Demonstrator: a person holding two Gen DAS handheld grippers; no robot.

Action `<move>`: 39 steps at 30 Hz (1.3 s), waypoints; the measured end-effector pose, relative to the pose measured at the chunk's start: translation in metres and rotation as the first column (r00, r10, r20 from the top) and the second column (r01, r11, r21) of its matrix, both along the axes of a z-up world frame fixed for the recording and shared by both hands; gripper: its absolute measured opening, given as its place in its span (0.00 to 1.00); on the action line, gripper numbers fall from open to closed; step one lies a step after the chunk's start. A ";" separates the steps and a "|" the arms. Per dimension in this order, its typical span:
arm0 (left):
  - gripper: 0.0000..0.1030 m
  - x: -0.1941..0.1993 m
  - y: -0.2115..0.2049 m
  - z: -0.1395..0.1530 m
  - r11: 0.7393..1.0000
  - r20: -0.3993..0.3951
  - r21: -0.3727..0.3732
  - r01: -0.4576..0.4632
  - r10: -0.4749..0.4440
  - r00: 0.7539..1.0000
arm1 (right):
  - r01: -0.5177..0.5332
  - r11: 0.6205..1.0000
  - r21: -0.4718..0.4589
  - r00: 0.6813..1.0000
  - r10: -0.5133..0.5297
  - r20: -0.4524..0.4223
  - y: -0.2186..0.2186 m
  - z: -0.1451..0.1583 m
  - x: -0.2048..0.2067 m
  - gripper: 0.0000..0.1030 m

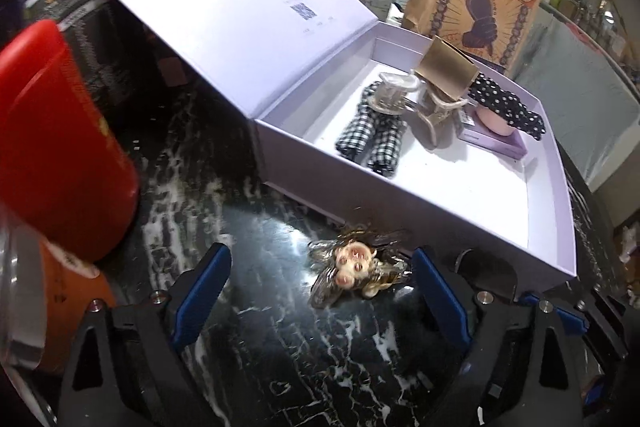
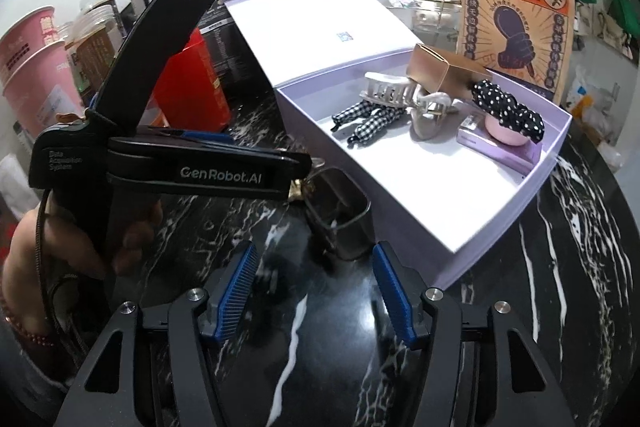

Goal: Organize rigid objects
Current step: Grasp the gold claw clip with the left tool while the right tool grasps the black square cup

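- Lilac box [image 1: 554, 227], lid up: one gingham clip [image 1: 370, 137], two claw clips, one gold box [image 1: 448, 73], one dotted scrunchie [image 1: 508, 105].
- Left gripper [image 1: 320, 287] fingers apart around hair ornament [image 1: 358, 269]; right gripper [image 2: 314, 291] apart, empty.

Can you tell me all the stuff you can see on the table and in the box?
box: one, pale purple, lid open, on the black marble table
checked hair clip: one, black and white, in the box
claw clips: two, pale, in the box middle
gold box: one, resting on the claw clips
dotted scrunchie: one, black with white dots, on a pink round thing
purple flat pack: one, under the pink thing
flower hair clip: one, brown with pink centres, on the table before the box
smoky clear clip: one, on the table
paper bag: one, brown and orange, behind the box
red container: one, left
left gripper: open, around the flower clip
right gripper: open, near the smoky clip
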State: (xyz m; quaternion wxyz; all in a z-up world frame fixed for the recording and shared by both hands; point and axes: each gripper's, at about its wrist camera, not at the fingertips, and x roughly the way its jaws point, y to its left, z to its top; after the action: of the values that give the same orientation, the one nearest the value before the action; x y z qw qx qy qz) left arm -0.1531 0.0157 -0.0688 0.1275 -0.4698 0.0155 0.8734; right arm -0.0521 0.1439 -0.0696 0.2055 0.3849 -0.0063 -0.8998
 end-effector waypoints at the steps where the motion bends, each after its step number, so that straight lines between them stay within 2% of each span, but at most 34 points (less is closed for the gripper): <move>1: 0.90 -0.001 0.000 -0.001 1.000 0.008 0.010 0.008 -0.008 1.000 | 0.006 1.000 0.003 1.000 -0.006 0.001 0.000 -0.001 -0.002 0.59; 6: 0.88 -0.007 -0.003 -0.008 0.999 0.035 0.049 0.003 -0.005 0.999 | 0.016 1.000 -0.002 1.000 -0.016 0.014 0.001 -0.006 -0.008 0.59; 10: 0.75 -0.006 -0.002 -0.015 0.998 0.074 0.059 0.016 -0.020 0.997 | 0.022 1.000 -0.013 1.000 -0.022 0.015 0.000 -0.007 -0.010 0.59; 14: 0.50 -0.001 -0.005 -0.011 0.998 0.046 0.057 -0.001 -0.002 0.999 | 0.032 0.999 -0.008 0.999 -0.032 0.010 -0.002 -0.008 -0.013 0.59; 16: 0.42 0.000 -0.005 -0.010 0.998 0.035 0.064 0.005 -0.008 0.999 | 0.037 0.999 -0.012 0.999 -0.036 0.013 -0.003 -0.008 -0.014 0.59; 19: 0.34 0.002 -0.008 -0.008 0.997 0.026 0.075 0.008 -0.010 1.000 | 0.045 0.999 -0.015 0.999 -0.045 0.015 -0.002 -0.008 -0.016 0.59; 24: 0.33 0.009 -0.012 -0.003 0.998 -0.009 0.066 0.007 -0.006 1.000 | 0.063 0.998 -0.015 0.998 -0.062 0.031 -0.003 -0.009 -0.018 0.59; 29: 0.33 0.010 -0.016 -0.004 0.996 -0.002 0.084 -0.001 0.002 1.000 | 0.068 0.997 -0.022 0.997 -0.068 0.026 -0.001 -0.009 -0.016 0.59; 33: 0.33 0.020 -0.023 -0.002 0.997 0.005 0.055 -0.049 0.049 0.999 | 0.079 0.997 -0.027 0.996 -0.078 0.031 0.001 -0.009 -0.015 0.59; 39: 0.33 0.044 -0.043 0.002 0.993 -0.004 0.065 -0.102 0.102 0.995 | 0.090 0.995 -0.044 0.995 -0.088 0.041 0.000 -0.007 -0.016 0.59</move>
State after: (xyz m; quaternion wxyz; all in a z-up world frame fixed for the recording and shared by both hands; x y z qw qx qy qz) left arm -0.1092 -0.0274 -0.0664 0.0980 -0.4623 -0.0364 0.8806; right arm -0.0682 0.1441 -0.0770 0.1737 0.3967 -0.0479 -0.9001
